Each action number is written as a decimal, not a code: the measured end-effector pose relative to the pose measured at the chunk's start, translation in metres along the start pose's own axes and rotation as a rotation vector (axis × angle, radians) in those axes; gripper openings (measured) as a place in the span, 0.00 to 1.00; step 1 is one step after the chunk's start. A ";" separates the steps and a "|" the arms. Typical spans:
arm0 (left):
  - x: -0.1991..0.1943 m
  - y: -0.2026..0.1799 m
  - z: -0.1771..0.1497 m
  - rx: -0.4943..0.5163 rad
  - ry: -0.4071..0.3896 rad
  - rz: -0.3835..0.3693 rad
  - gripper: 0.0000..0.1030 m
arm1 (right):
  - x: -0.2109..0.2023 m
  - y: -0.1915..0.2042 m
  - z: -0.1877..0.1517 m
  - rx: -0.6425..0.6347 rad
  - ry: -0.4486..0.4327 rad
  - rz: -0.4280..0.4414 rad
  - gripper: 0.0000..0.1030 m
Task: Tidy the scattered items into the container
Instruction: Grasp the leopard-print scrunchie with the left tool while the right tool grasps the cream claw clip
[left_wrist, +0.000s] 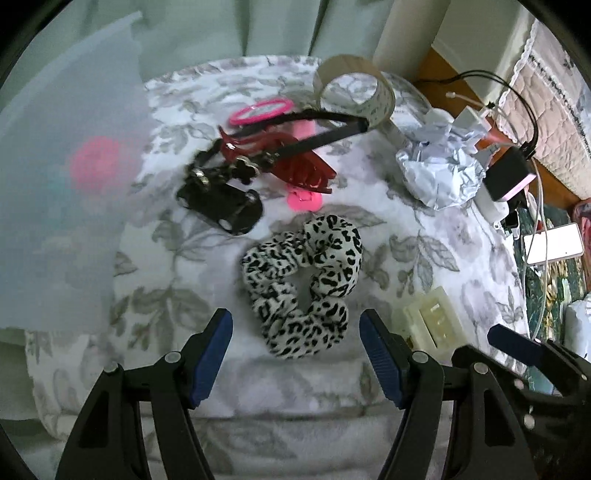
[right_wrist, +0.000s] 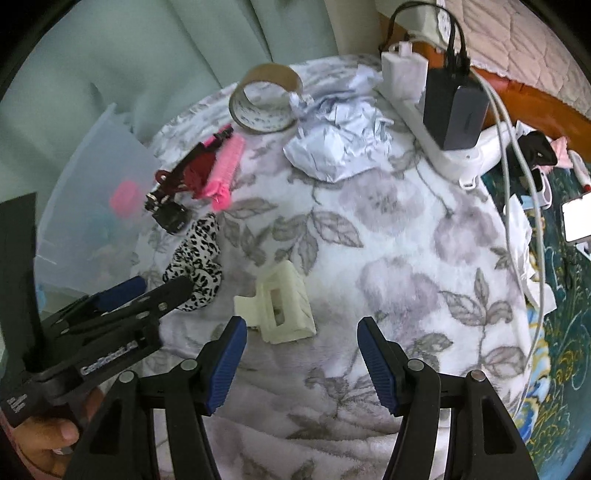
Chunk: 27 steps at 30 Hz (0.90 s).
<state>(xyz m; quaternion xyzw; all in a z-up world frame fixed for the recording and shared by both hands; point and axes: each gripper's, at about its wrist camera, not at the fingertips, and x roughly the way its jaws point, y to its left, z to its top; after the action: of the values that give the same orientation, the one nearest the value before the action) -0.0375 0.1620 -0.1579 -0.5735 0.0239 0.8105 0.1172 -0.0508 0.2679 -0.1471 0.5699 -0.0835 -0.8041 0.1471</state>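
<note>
Both sets of tongs are spread wide and hold nothing: the left tongs (left_wrist: 295, 354) hover with the leopard-print scrunchie (left_wrist: 301, 284) lying between and just ahead of their blue pads, and the right tongs (right_wrist: 301, 356) face the cream claw clip (right_wrist: 282, 314), which sits just ahead of them, nearer the left pad, on the floral blanket (right_wrist: 388, 258). The translucent container (left_wrist: 55, 192) stands at the left edge of the blanket, already holding something pink, while a tangle of the black headband (left_wrist: 325, 125), red claw clip (left_wrist: 295, 162) and pink hair roller (right_wrist: 223, 166) waits further back beside the tape roll (left_wrist: 354, 88) and crumpled paper (left_wrist: 439, 170). The step in hand looks like a pickup of the scrunchie by the left tongs. To do it well, lower until the pads straddle one thick fold of the fabric rather than the open centre, press lightly into the soft blanket so the lower edge is caught, then close firmly; cloth compresses, so a shallow pinch could slip. Lift clear before swinging left, and keep the right tongs apart from the left while they centre on the clip
</note>
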 end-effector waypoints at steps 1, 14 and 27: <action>0.004 0.000 0.002 0.004 0.000 0.003 0.70 | 0.002 0.001 0.001 -0.002 0.004 0.001 0.64; 0.035 0.005 0.017 -0.007 0.048 -0.001 0.70 | 0.038 0.000 0.015 0.026 0.083 -0.002 0.64; 0.023 0.007 0.017 -0.007 0.015 -0.015 0.33 | 0.043 0.010 0.011 0.042 0.075 0.067 0.41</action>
<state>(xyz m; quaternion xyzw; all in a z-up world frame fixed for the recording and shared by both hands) -0.0618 0.1615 -0.1743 -0.5803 0.0175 0.8052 0.1210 -0.0734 0.2434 -0.1785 0.5994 -0.1137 -0.7750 0.1651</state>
